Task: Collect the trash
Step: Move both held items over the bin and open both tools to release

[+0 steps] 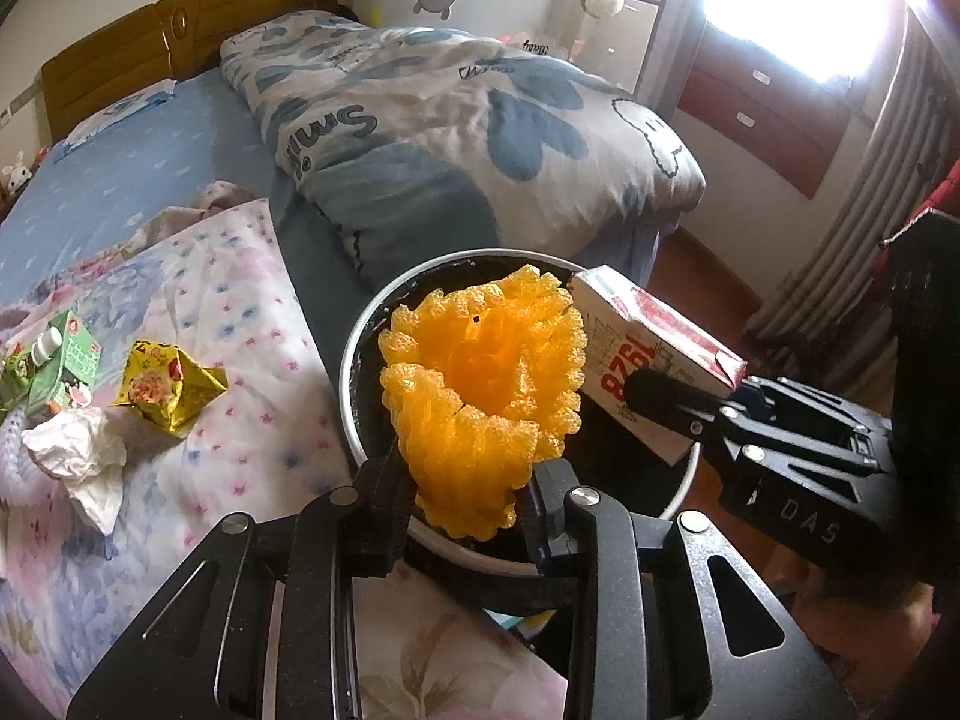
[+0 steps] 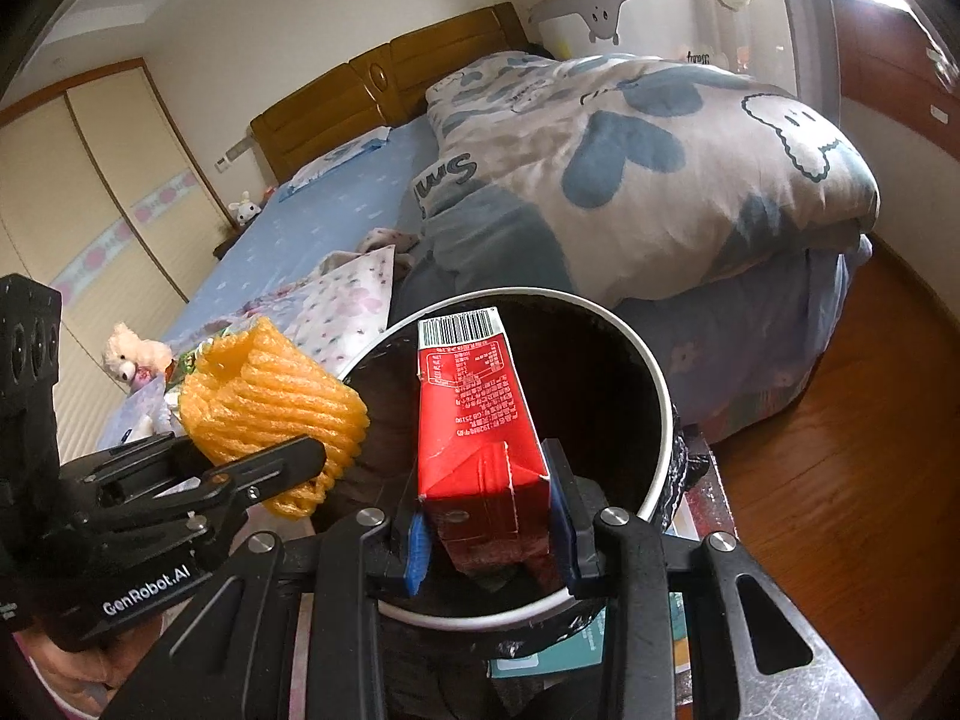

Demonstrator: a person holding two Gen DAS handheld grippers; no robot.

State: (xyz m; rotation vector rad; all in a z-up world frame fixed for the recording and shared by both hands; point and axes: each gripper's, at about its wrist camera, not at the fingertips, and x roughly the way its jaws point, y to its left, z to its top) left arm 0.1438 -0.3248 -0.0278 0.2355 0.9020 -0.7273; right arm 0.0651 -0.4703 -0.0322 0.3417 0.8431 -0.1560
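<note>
My left gripper (image 1: 468, 498) is shut on an orange foam fruit net (image 1: 480, 384) and holds it over the white-rimmed trash bin with a black liner (image 1: 354, 324). My right gripper (image 2: 489, 528) is shut on a red and white drink carton (image 2: 474, 420) and holds it over the same bin (image 2: 654, 384). The carton (image 1: 654, 348) and right gripper (image 1: 654, 396) also show in the left wrist view; the net (image 2: 270, 396) and left gripper (image 2: 300, 462) show in the right wrist view. On the bed lie a green carton (image 1: 54, 366), a yellow wrapper (image 1: 168, 390) and a crumpled white tissue (image 1: 78, 450).
The bin stands at the bed's foot beside a floral blanket (image 1: 240, 312). A folded blue-patterned quilt (image 1: 456, 120) lies behind it. A wooden floor (image 2: 840, 468) is to the right. A teddy bear (image 2: 129, 354) sits on the bed's left side.
</note>
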